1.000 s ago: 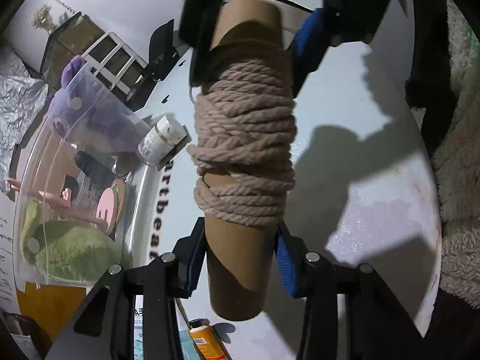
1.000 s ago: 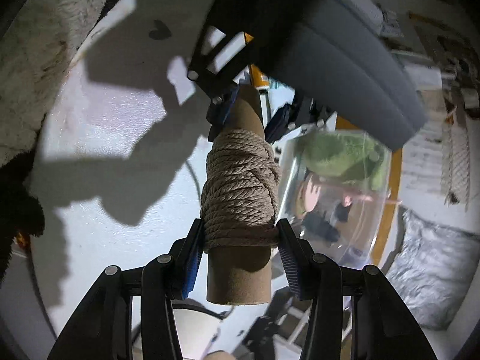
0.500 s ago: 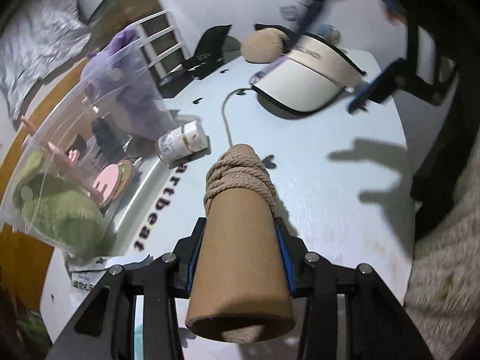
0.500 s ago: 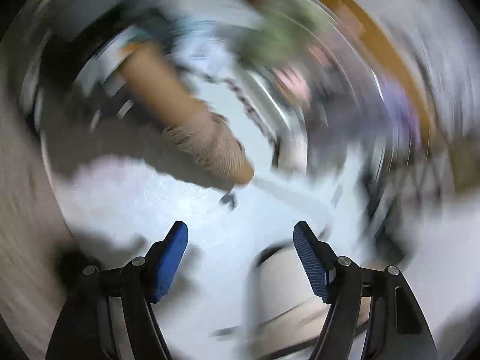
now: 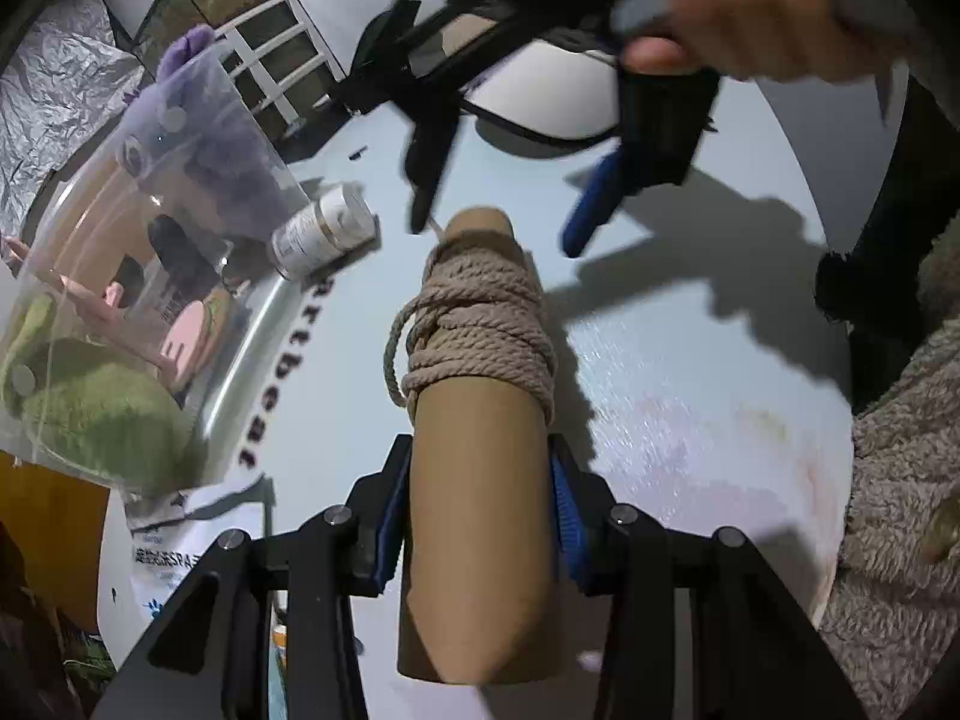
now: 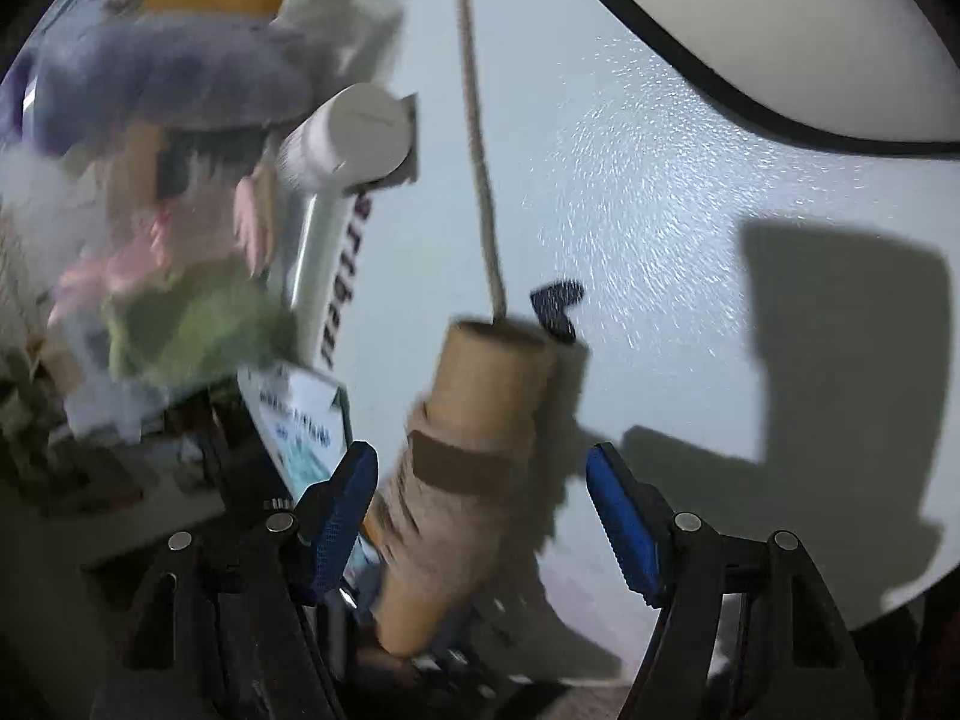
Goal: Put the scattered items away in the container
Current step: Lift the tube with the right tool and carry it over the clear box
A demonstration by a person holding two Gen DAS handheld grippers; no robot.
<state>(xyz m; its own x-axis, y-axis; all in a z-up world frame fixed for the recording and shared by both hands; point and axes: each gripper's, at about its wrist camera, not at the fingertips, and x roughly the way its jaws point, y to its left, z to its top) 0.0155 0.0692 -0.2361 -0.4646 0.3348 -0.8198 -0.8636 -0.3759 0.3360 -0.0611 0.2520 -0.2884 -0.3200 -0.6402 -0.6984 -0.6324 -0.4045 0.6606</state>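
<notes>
The left claw (image 5: 480,525) is clenching the rope spool (image 5: 480,420) at lower centre, above the surface (image 5: 690,372); the right claw (image 6: 483,516) is hanging released nearby. The clear container (image 5: 138,276), at left, is already holding plush toys, while a white bottle (image 5: 324,228) beside it and the cap (image 6: 780,30) are still lying out.

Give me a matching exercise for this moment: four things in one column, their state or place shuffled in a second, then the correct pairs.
1. rope spool
2. right gripper
3. white pill bottle
4. green plush

A. lying on the table beside the container
B. inside the clear container
C. clamped in the left gripper
D. open, empty

Pairs: 1-C, 2-D, 3-A, 4-B
</notes>
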